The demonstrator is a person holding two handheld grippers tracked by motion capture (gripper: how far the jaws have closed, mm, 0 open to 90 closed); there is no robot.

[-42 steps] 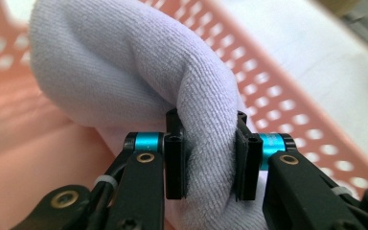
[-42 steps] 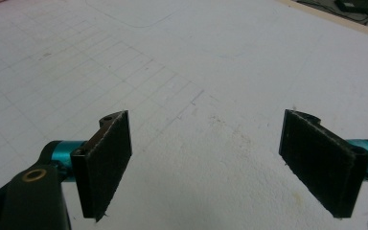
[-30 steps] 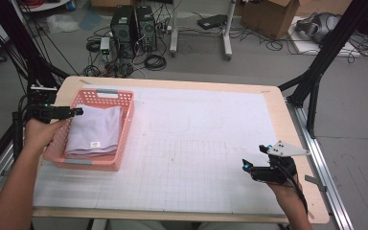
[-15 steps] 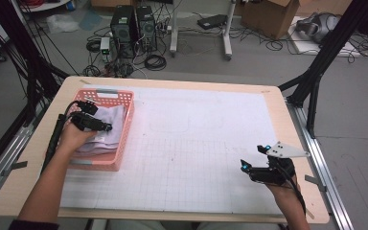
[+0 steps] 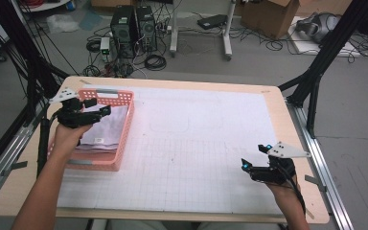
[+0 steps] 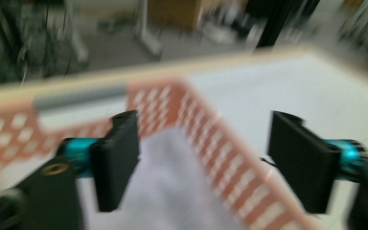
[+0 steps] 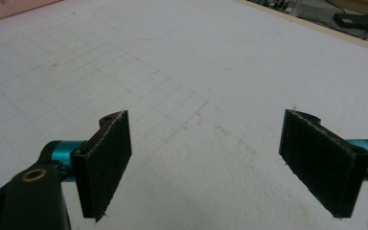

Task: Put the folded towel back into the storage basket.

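A pink perforated basket [image 5: 95, 164] stands at the table's left side with a folded pale cloth [image 5: 109, 130] lying in it. My left gripper [image 5: 98, 106] hovers over the basket's far left part, pointing right. Its jaws have just been opening and now stand wide apart, with nothing pressed between them. In the blurred left gripper view the cloth [image 6: 172, 196] and the basket's wall [image 6: 232, 179] lie below the left gripper [image 6: 206, 158]. My right gripper [image 5: 255, 158] rests low near the table's front right, open and empty. The right gripper [image 7: 206, 158] faces only the bare gridded mat [image 7: 182, 62].
A white gridded mat [image 5: 196, 143] covers most of the wooden table [image 5: 278, 96]. Beyond the far edge, computer towers [image 5: 134, 24], cables and boxes sit on the floor. Black frame legs [image 5: 316, 76] rise at the table's right and left sides.
My left gripper has moved right from the basket's left rim to over the cloth, and its jaws stand wider. The right gripper has kept still.
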